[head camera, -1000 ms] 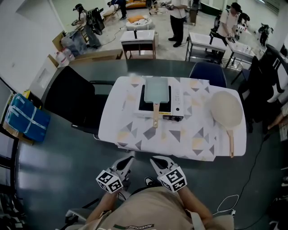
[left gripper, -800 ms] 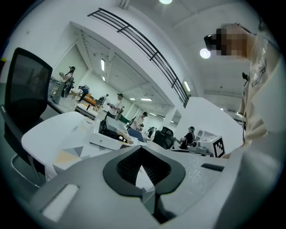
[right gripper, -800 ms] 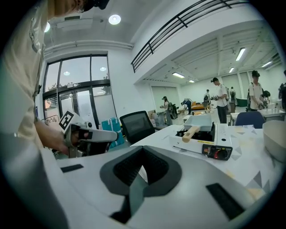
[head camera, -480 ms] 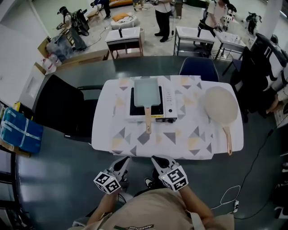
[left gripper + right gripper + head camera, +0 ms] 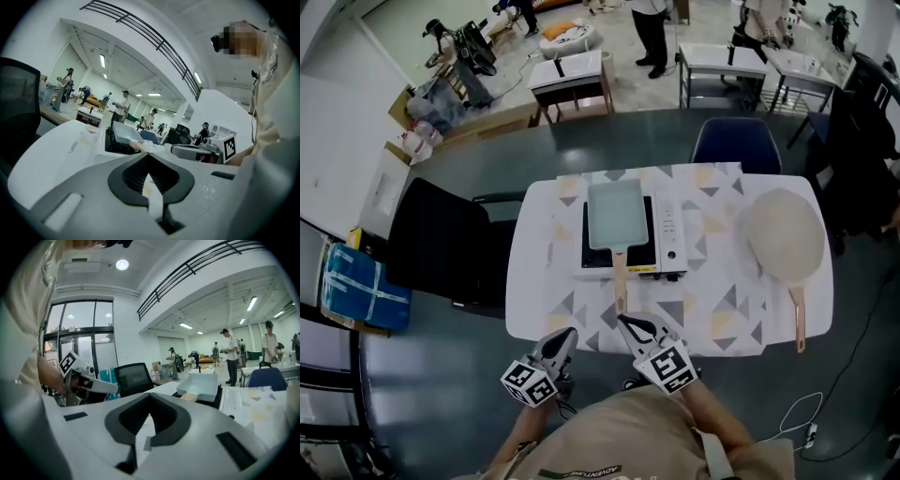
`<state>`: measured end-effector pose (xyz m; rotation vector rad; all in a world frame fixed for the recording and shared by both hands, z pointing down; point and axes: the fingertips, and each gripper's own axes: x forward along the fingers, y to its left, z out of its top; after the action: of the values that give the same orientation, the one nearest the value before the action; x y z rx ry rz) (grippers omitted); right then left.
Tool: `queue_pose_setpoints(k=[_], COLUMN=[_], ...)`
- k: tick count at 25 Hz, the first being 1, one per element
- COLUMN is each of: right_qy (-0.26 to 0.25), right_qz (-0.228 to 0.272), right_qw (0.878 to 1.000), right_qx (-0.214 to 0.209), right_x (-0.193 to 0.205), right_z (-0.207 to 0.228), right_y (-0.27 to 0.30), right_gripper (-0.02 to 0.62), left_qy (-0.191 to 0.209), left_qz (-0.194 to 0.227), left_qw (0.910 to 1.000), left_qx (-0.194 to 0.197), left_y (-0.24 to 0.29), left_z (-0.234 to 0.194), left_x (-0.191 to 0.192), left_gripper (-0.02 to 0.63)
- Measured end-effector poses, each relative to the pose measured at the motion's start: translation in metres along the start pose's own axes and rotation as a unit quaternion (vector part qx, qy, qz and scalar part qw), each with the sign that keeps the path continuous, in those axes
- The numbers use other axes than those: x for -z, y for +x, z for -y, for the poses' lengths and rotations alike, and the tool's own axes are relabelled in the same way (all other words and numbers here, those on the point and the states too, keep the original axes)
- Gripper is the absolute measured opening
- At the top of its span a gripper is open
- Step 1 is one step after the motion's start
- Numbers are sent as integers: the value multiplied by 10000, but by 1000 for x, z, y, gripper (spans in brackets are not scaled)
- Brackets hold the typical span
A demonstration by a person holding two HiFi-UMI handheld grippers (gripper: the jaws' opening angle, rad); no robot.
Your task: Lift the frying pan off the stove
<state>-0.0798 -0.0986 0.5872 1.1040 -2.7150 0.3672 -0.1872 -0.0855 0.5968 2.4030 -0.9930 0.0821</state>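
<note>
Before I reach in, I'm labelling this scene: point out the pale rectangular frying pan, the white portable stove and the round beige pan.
pale rectangular frying pan [image 5: 617,214]: head view, basin centre.
white portable stove [image 5: 671,231]: head view, control strip.
round beige pan [image 5: 783,232]: head view, bowl centre.

pale mint rectangular metal frying pan: light wooden handle. white slab-shaped stove: black cooking surface. white table cover: grey and beige triangles (scattered, no regular grid). left gripper and right gripper: pale grey, with black-and-white square markers.
</note>
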Motion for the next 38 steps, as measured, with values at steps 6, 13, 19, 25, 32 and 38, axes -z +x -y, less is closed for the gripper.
queue_pose_setpoints(k=[6, 13, 19, 25, 32, 38], right_qy=[-288, 31, 145, 279, 252, 57], right_qz=[91, 120, 43, -43, -43, -65], right_qw=[9991, 9994, 9997, 9996, 9981, 9944], right_qx=[-310, -332, -199, 80, 564, 1050], right_x=[-20, -18, -16, -11, -24, -40], right_z=[22, 57, 87, 97, 99, 102], right_y=[30, 40, 38, 29, 25, 24], right_gripper=[-3, -3, -3, -3, -3, -3], left_qy=[131, 854, 925, 656, 343, 355], left_qz=[-213, -530, -608, -678, -812, -1028], left_qw=[9997, 9949, 9938, 9955, 9939, 9885], left_qx=[-66, -86, -40, 72, 658, 1049], left_y=[42, 92, 120, 133, 139, 152], left_z=[-14, -16, -19, -28, -32, -40], left_x=[-12, -26, -34, -32, -36, -38], left_gripper=[-2, -2, -2, -2, -2, -2])
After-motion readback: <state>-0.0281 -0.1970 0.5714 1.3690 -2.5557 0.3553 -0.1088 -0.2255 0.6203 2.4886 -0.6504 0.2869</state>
